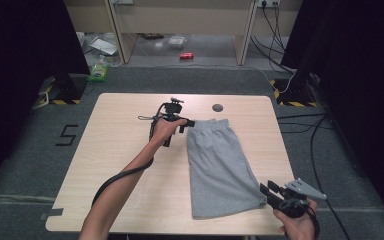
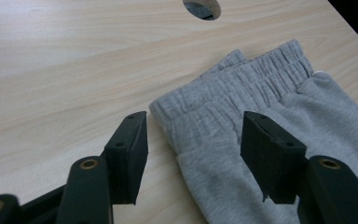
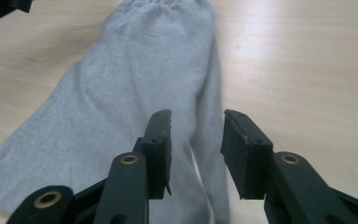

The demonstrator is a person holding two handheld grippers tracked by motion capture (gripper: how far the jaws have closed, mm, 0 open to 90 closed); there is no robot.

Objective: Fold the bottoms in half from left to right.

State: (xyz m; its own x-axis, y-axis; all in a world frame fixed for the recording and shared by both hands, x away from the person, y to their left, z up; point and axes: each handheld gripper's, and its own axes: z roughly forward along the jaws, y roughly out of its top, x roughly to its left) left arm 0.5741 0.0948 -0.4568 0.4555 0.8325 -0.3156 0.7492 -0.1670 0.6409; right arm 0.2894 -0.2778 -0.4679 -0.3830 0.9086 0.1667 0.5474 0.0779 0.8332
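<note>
Grey shorts (image 1: 220, 165) lie folded lengthwise on the right half of the wooden table (image 1: 120, 165), waistband at the far end. My left gripper (image 1: 189, 122) is at the waistband's left corner. In the left gripper view it (image 2: 193, 126) is open, its jaws either side of the elastic waistband (image 2: 242, 88) without pressing it. My right gripper (image 1: 266, 190) is at the near right corner of the hem, by the table's front edge. In the right gripper view it (image 3: 196, 121) is open, with the shorts' edge (image 3: 135, 84) running under the gap and no pad touching cloth.
A round cable hole (image 1: 218, 107) (image 2: 202, 7) sits in the table just beyond the waistband. The left half of the table is bare wood. On the floor beyond lie a red can (image 1: 186, 55) and cables (image 1: 275, 30). Dark curtains flank both sides.
</note>
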